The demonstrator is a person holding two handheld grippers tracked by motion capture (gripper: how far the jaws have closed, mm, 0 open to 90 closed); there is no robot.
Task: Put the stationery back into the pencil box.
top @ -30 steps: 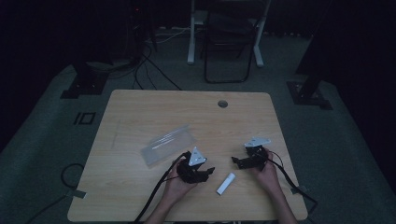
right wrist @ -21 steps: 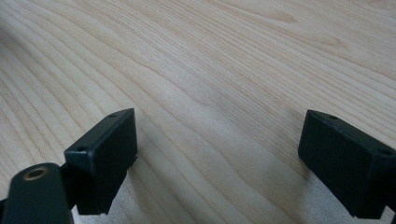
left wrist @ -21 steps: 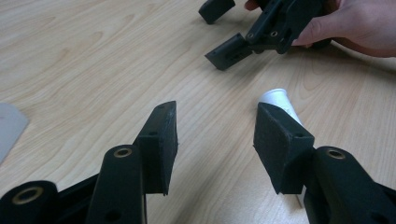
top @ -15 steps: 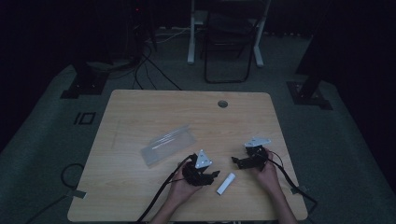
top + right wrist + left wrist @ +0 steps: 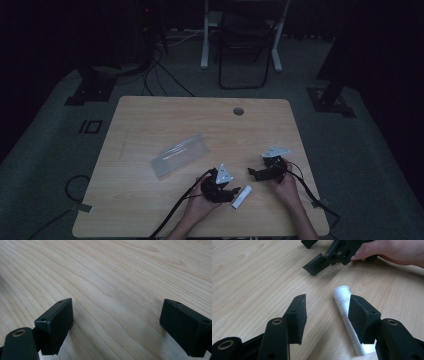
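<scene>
Tube [image 5: 241,196] — white, lying flat on the wooden table [image 5: 150,115], near the front edge, between the two hands. In the high view it sits at about 3 o'clock from the left gripper [image 5: 231,191], just beside it, with one end pointing toward 1 o'clock.

Left gripper view: the tube [image 5: 347,315] runs from 6 o'clock up toward 12 o'clock. Its rounded white end lies past the jaw tips, and its lower part passes behind the right-hand jaw. The left gripper [image 5: 328,312] has its jaws spread and has just been opening a little further. The tube lies close against the inner face of the right-hand jaw; whether it touches I cannot tell. The other jaw stands well clear of it, with bare wood in the gap.

Right gripper [image 5: 256,172] — at about 1 o'clock from the tube in the high view, held low over the table. Right gripper view: the right gripper [image 5: 116,315] has its jaws spread wide, with wood grain between them.

Clear plastic bag [image 5: 181,154] lies flat at about 10 o'clock from the left gripper, well apart from the tube.
</scene>
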